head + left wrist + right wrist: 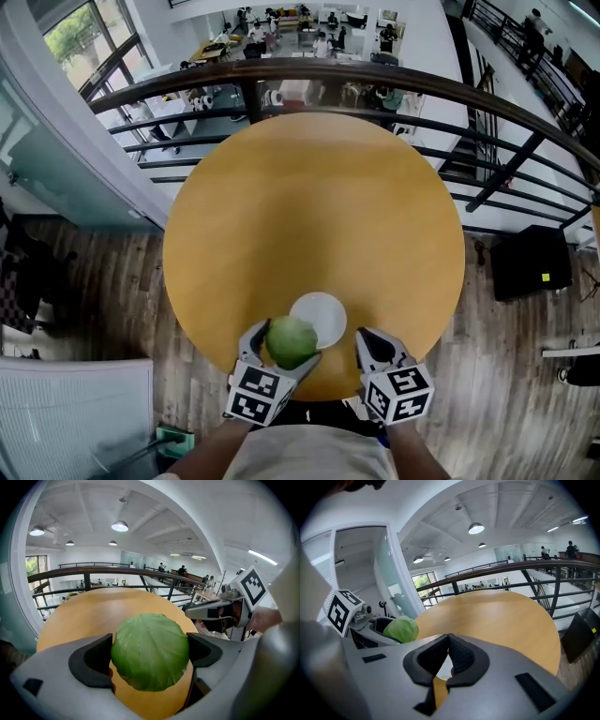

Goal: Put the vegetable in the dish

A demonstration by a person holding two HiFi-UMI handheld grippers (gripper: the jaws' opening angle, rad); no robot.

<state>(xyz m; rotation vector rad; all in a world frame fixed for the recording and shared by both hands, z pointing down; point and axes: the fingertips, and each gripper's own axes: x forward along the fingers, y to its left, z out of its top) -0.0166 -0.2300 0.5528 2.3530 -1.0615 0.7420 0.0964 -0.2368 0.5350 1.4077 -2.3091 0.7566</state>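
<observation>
L gripper (284, 345) has its jaws clamped on the cabbage (291, 341). In the left gripper view the green head (151, 651) fills the gap btwn both dark pads, one pad pressed to each side, leaf veins facing me. The cabbage sits at approx 6 o'clock on the round yellow counter (314, 216), right by the near edge. From the head view it overlaps the 8 o'clock rim of the white dish (330, 309). I can't tell whether it hangs above that rim or touches it. The rest of the dish shows bare white.

R gripper (373, 342) is at about 4 o'clock from the dish, just beside it, no contact that I can see. In the right gripper view its jaws (449, 641) are together, tips meeting w/ nothing btwn them. From there the cabbage (401, 629) shows at 9 o'clock, held in the L gripper.

Both marker cubes (255, 394) (398, 392) ride at the rear of the grippers, near the person's body at the frame's 6 o'clock. A dark railing (375, 80) curves past the counter's 12 o'clock side.
</observation>
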